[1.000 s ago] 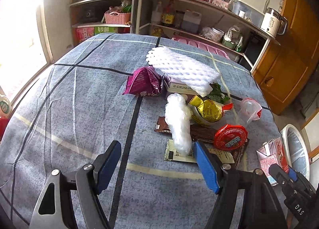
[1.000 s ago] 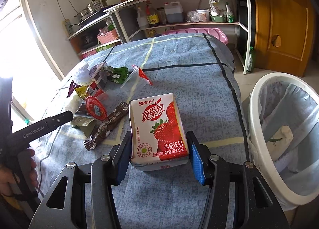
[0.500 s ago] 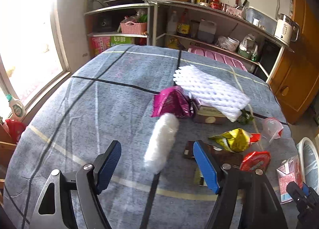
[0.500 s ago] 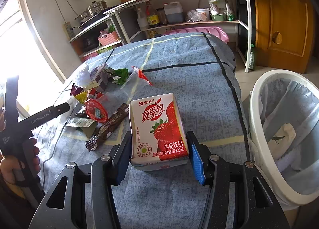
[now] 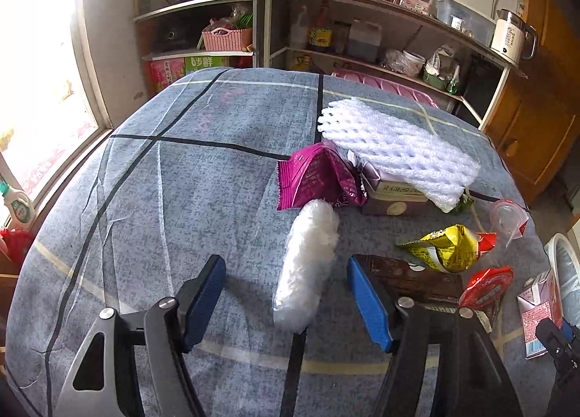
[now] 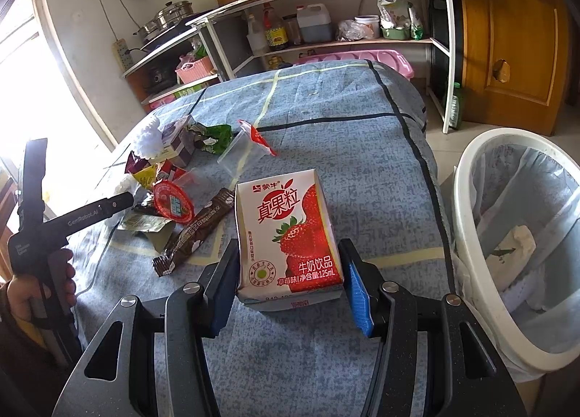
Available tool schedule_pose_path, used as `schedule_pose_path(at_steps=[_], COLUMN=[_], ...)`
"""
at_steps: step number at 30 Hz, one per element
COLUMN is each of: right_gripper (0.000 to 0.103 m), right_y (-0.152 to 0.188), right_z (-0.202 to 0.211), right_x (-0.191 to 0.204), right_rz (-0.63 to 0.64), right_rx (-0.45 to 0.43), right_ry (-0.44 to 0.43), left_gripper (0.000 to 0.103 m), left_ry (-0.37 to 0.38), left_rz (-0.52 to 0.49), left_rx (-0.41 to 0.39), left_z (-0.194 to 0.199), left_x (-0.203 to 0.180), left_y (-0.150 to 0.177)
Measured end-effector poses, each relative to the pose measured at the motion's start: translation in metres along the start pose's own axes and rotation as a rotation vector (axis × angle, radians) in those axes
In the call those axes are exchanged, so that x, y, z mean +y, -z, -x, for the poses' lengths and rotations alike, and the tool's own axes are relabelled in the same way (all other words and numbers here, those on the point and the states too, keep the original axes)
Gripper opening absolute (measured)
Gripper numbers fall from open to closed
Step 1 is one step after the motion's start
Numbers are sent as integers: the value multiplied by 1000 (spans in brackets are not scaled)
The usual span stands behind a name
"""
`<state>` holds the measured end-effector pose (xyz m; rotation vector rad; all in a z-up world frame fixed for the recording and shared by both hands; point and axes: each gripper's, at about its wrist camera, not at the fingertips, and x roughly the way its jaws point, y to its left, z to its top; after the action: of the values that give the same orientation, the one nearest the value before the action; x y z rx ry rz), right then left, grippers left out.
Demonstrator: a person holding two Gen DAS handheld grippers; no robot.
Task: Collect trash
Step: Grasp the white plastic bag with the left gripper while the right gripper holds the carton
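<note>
My left gripper (image 5: 286,293) is open, its jaws standing either side of a white crumpled plastic roll (image 5: 308,264) that lies on the blue-grey tablecloth (image 5: 174,199). My right gripper (image 6: 290,279) is open around a strawberry milk carton (image 6: 290,232) lying on the cloth, with a small gap at the right pad. The carton also shows in the left wrist view (image 5: 540,308). A white bin (image 6: 514,235) with a liner stands on the floor to the right of the table.
More trash lies in a cluster: a magenta wrapper (image 5: 315,177), white foam netting (image 5: 395,148), a yellow packet (image 5: 446,246), a red lid (image 5: 485,286), a brown bar wrapper (image 6: 195,232) and a clear cup (image 6: 243,148). Shelves stand behind the table.
The left gripper swung left, then closed in on the white plastic roll, which now lies between its jaws. The right gripper stayed around the carton.
</note>
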<state>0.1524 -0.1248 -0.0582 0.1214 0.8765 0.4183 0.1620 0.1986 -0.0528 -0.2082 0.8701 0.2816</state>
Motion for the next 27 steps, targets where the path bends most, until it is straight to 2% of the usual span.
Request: schedule_pose_path(at_steps=[2, 5, 21, 27], right_gripper=[54, 54, 54, 54], right_y=[0, 0, 5, 4], right_z=[0, 1, 23, 38], right_x=[-1, -1, -6, -11], right_rz=[-1, -12, -23, -26], right_rx=[-2, -4, -39, -63], right_ry=[1, -8, -18, -16], left_gripper=[41, 26, 23, 24], left_ry=[8, 44, 148, 184], left_rz=[-3, -4, -35, -75], left_rx=[11, 23, -32, -53], left_z=[-2, -2, 47, 70], left_x=[0, 1, -15, -32], left_y=[0, 0, 17, 22])
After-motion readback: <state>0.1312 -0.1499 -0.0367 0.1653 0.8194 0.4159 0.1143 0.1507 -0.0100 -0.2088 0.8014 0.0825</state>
